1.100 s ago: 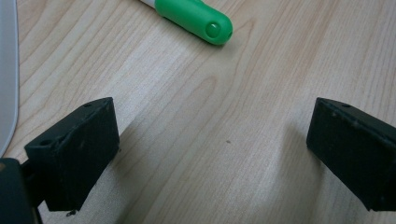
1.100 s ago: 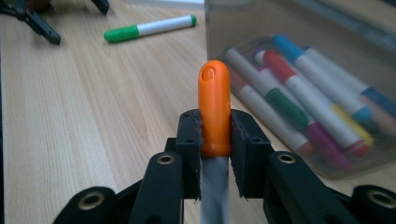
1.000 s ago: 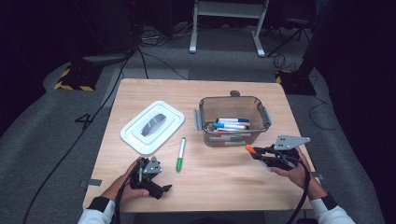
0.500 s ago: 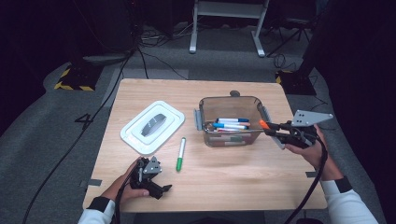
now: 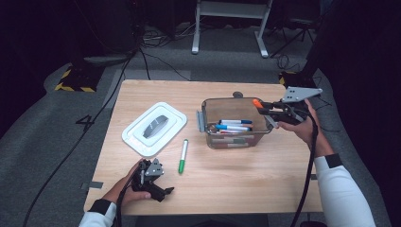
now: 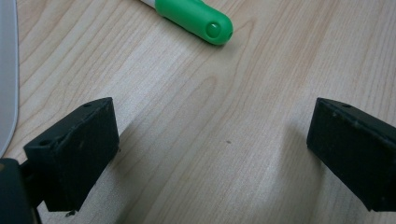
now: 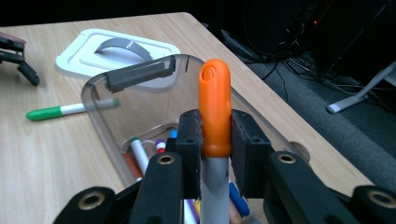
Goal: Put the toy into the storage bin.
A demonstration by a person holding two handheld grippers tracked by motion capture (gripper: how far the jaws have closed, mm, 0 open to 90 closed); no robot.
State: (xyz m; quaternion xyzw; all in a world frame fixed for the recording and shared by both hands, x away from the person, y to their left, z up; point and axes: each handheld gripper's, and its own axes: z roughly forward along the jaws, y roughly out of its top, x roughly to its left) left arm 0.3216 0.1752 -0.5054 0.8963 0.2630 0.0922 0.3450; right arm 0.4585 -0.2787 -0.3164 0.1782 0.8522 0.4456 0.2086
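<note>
One desk carries all items. Clear bin right of centre, markers inside; white lid lies left of it. Right gripper over bin rim, fingers clamped on orange marker. Left gripper low on desk, fingers wide, bare. Green marker flat between lid and bin.

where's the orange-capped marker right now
In the high view the orange-capped marker is clamped in the right gripper, held above the right rim of the clear plastic bin of markers.
</note>
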